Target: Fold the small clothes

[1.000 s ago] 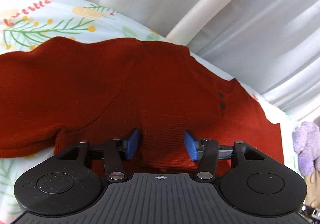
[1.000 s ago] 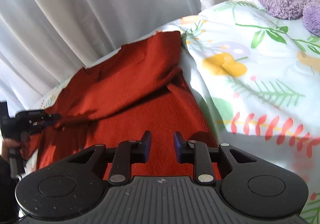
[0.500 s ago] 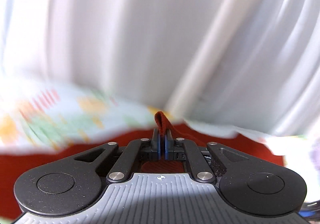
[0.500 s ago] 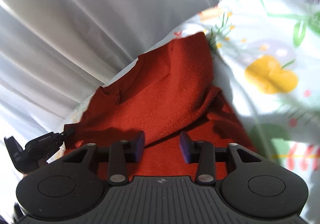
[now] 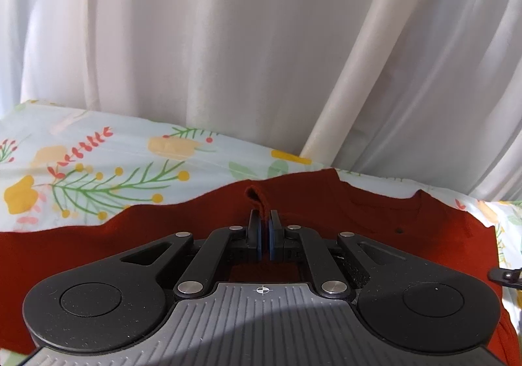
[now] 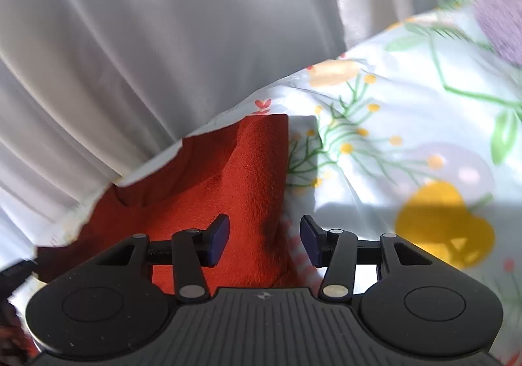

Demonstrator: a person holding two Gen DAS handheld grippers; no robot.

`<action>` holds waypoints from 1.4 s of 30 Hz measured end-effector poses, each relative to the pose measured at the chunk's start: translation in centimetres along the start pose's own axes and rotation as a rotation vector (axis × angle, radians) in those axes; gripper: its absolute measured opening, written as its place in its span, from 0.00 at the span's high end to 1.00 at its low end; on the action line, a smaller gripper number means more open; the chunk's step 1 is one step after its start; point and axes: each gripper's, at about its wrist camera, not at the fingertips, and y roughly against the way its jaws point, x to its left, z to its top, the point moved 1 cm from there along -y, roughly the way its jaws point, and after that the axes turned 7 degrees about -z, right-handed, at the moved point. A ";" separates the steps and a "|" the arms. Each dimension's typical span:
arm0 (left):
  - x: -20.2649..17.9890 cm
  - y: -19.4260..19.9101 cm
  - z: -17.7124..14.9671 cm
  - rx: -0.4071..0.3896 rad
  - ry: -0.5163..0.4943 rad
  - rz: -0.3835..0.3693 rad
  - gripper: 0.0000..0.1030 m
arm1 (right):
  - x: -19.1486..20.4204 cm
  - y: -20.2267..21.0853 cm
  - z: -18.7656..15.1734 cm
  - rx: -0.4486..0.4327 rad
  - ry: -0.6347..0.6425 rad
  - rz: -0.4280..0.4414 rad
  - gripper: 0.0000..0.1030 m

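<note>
White curtains [image 5: 228, 49] fill the whole background, and below them there's a bed with a floral sheet [image 5: 107, 157] — pale with yellow flowers and green sprigs. The red knit sweater [image 5: 375, 216] lies spread across that sheet, neckline and two dark buttons showing on the right of the left wrist view. A purple plush toy [image 6: 499, 7] sits at the far corner. The left hand-held gripper [image 5: 263, 237] is pinched tight on a little raised fold of the sweater, while the right hand-held gripper [image 6: 264, 240] hangs spread wide over the sweater's edge — nothing in it.
</note>
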 end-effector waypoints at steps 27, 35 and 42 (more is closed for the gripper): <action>-4.8 -2.2 -4.7 0.048 -0.113 0.001 0.49 | 5.9 -0.9 -3.1 -0.136 0.395 -0.077 0.96; -4.6 -4.0 -6.0 0.080 -0.107 0.048 0.46 | 5.3 -2.7 -3.8 -0.214 0.581 -0.289 0.96; -4.6 -4.1 -6.3 0.078 -0.113 0.042 0.39 | 5.9 -3.0 -4.3 -0.238 0.659 -0.404 0.92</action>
